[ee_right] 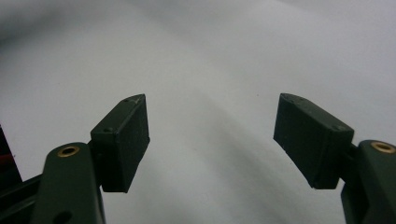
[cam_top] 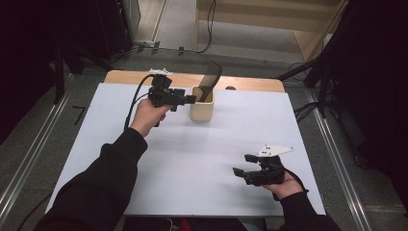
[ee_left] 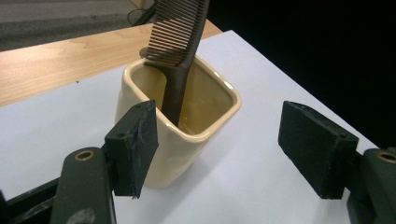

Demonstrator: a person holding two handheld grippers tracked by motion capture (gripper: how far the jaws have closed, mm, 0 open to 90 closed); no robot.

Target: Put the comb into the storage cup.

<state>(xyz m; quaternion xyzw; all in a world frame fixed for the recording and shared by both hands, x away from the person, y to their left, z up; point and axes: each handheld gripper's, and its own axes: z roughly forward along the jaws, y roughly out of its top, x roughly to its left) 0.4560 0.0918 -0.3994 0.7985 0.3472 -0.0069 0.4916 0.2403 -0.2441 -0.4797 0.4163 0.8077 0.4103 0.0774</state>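
Note:
A cream square cup [cam_top: 201, 109] stands at the back of the white table top [cam_top: 192, 163], with a dark comb [cam_top: 211, 82] upright in it, teeth end up. My left gripper [cam_top: 190, 99] sits just left of the cup, open, tips close to its rim. In the left gripper view the cup [ee_left: 187, 140] and comb [ee_left: 180, 42] lie just beyond the left gripper [ee_left: 219, 140]; its wide jaws touch neither. My right gripper [cam_top: 242, 164] rests near the front right of the table, open. The right gripper [ee_right: 212, 140] has nothing between its pads, just white surface.
A wooden strip [cam_top: 130, 77] runs along the table's far edge behind the cup. Dark stands and cables [cam_top: 308, 110] surround the table on the floor. The wooden strip [ee_left: 56, 60] also lies behind the cup in the left gripper view.

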